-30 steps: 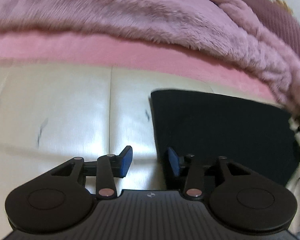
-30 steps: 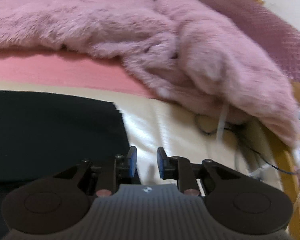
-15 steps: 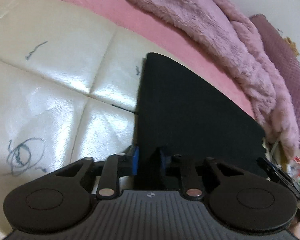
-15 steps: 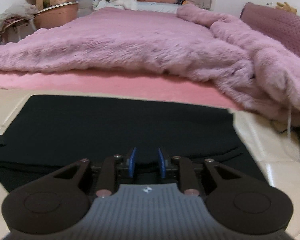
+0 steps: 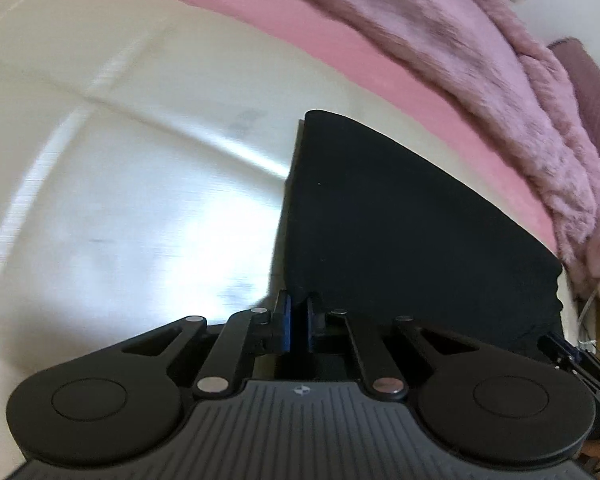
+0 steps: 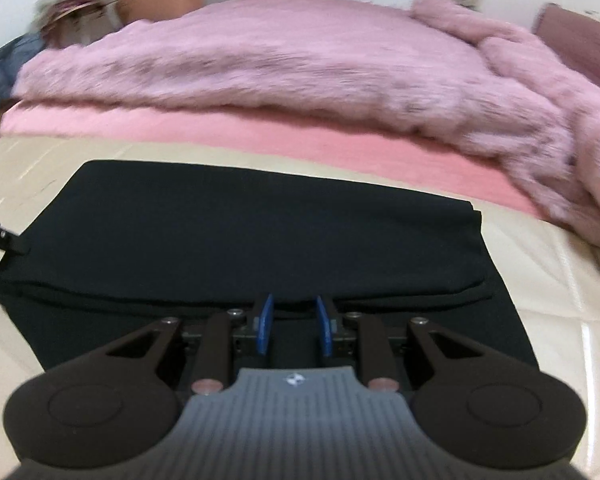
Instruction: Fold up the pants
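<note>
Left tongs (image 5: 299, 322), angled steeply down, have just closed on pants (image 5: 400, 232).

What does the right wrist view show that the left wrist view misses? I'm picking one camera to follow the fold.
Only the right wrist view shows the whole folded top layer of the black pants, its near edge, and clutter behind the bed. Only the left wrist view shows the left gripper, whose jaws have just been closing, pinching the pants' corner, plus a wide stretch of cream floor. Both show the pants, the fluffy pink blanket and the pink mattress edge.
</note>
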Demonstrator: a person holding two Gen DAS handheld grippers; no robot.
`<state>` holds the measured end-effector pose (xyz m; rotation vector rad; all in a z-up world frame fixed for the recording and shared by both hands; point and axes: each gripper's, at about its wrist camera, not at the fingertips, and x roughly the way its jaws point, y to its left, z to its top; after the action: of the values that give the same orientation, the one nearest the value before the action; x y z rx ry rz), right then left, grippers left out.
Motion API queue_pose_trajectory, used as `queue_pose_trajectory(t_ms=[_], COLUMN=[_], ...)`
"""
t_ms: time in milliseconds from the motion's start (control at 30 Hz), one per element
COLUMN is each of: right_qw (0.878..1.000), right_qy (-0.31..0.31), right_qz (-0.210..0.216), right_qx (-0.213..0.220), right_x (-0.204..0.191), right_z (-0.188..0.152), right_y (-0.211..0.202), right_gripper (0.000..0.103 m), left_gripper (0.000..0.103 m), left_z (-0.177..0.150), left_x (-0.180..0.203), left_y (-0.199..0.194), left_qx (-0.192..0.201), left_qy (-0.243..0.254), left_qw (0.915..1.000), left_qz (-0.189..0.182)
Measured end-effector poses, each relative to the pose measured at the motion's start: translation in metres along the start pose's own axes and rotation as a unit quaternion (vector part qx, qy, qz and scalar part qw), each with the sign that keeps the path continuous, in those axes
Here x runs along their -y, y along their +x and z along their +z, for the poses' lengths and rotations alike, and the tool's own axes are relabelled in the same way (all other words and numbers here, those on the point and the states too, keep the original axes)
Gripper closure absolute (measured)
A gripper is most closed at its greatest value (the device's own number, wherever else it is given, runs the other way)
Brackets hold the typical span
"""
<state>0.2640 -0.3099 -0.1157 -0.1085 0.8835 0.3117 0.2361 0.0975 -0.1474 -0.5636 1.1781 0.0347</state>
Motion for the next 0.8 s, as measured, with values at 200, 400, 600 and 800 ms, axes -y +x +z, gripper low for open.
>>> queue_pose_trajectory(t_ms=[200,400,600,800], right_qw=[0.998,0.994,0.994,0.996], right_qy=[-0.023,-0.023,-0.009,0.037], right_qz=[0.058,0.080,0.079,0.061], right_qx=[-0.019,-0.078,-0.071,-0.050], right_x=[-0.054,-0.104,-0.118,-0.088], right_z=[0.011,0.004,-0.004,-0.004], right_y=[0.009,0.031,0.027,0.007], right_gripper=[0.084,0.084,0.084,0.084], left_gripper=[0.096,0.096,0.096,0.097], left_z=[0.016,0.031,0.037,0.045], left_x=[-0.074,-0.114,-0.102,-0.050], left_y=[-0.041,-0.059,-0.079,-0.120], left_qx=[0.030,0.044,0.066,0.111], left_qy=[-0.036,-0.057,-0.039,0.022], left_qw=[0.9971,0.9936,0.9949,0.9927], left_qz=[0.060,0.087,0.065,0.041])
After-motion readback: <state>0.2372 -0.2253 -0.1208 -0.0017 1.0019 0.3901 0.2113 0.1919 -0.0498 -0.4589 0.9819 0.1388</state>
